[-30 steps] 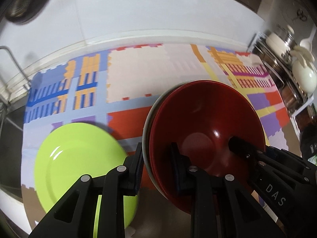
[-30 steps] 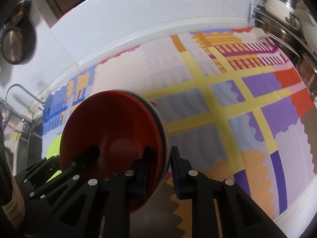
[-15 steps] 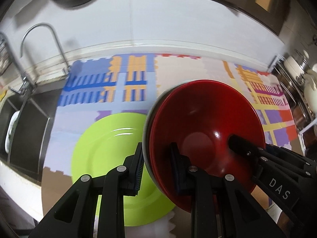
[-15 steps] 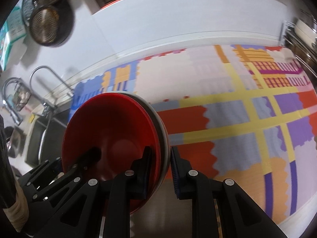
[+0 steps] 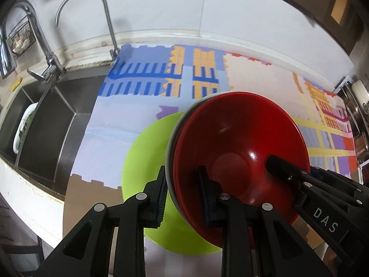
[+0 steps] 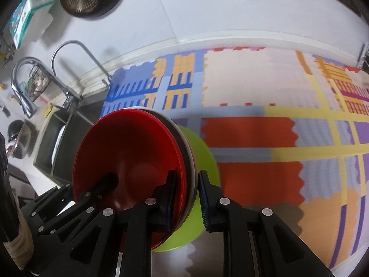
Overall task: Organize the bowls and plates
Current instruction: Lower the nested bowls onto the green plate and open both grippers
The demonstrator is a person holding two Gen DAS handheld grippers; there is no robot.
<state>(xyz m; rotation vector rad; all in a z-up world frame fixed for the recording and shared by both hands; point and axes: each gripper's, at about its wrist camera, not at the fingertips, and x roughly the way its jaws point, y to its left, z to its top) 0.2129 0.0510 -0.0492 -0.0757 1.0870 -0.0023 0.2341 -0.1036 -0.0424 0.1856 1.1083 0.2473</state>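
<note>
A nested stack of bowls, red on top with a pale one beneath, is hanging in the air above a green plate, which is lying on the patterned mat. The left gripper is clenching the stack's left rim while the right gripper is clamping the opposite rim. A second ago the plate was lying off to the left; the stack is now arriving over it, beside the sink, suggesting the bowls are about to be set down on the plate.
</note>
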